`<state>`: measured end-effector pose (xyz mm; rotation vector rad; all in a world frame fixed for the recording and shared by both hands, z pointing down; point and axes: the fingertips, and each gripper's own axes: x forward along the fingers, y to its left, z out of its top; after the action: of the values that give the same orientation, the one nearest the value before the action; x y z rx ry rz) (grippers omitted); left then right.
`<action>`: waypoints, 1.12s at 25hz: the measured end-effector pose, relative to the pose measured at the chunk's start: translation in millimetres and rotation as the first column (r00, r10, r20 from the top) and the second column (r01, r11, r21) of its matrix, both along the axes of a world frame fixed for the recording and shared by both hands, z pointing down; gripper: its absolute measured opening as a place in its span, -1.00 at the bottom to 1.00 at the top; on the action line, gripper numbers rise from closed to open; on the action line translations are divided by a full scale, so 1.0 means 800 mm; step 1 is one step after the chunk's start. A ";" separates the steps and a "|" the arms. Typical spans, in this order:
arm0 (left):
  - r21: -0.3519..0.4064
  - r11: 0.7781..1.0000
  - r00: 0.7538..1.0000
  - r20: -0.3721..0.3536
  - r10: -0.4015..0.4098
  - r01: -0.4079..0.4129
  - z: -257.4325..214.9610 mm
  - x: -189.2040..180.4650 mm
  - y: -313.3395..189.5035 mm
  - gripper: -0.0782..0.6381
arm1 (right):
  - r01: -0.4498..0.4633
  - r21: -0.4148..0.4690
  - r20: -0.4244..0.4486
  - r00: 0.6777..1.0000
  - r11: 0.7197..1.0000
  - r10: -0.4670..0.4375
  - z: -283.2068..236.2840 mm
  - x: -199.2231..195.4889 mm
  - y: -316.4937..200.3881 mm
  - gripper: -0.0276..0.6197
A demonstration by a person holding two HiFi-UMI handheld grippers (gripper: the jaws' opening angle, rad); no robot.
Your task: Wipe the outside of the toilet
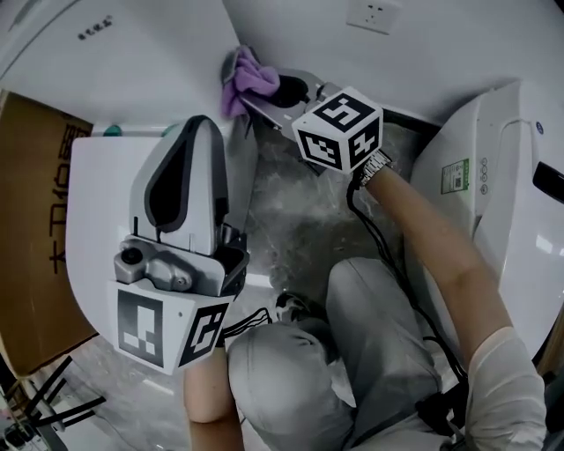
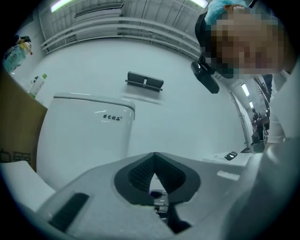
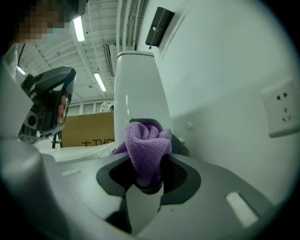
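The white toilet [image 1: 97, 194] stands at the left of the head view, its tank [image 2: 84, 136] against the wall. My right gripper [image 1: 256, 88] is shut on a purple cloth [image 1: 248, 77] and holds it at the side of the tank [image 3: 138, 89], close to the wall. In the right gripper view the cloth [image 3: 147, 145] bunches up out of the jaws. My left gripper [image 1: 201, 132] hovers over the toilet's right edge, pointing at the tank; its jaws [image 2: 154, 159] meet with nothing between them.
A brown cardboard box [image 1: 35, 229] stands left of the toilet. A second white fixture [image 1: 493, 176] is on the right, and a wall socket [image 1: 374, 13] is above. The person's knees [image 1: 352, 352] fill the floor space between. A black holder [image 2: 145, 82] hangs on the wall.
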<state>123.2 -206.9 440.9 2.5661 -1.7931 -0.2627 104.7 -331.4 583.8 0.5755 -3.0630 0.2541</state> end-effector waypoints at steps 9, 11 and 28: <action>-0.063 0.997 0.990 0.136 -0.028 0.037 0.005 -0.002 -0.006 -0.76 | 0.001 -0.019 -0.144 0.990 1.000 -0.003 0.078 0.003 0.008 -0.48; -0.100 0.995 0.997 0.072 -0.014 0.021 0.010 0.002 -0.011 -0.76 | -0.003 -0.030 -0.166 0.986 1.000 -0.002 0.091 0.003 0.007 -0.48; -0.078 0.993 0.993 -0.069 -0.099 0.093 -0.014 -0.016 -0.008 -0.76 | 0.048 0.176 0.141 0.987 0.983 -0.073 -0.272 0.039 -0.024 -0.47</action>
<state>110.8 -213.0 430.1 2.3927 -1.8665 -0.2799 135.7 -350.3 366.1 0.4878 -3.2621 0.0320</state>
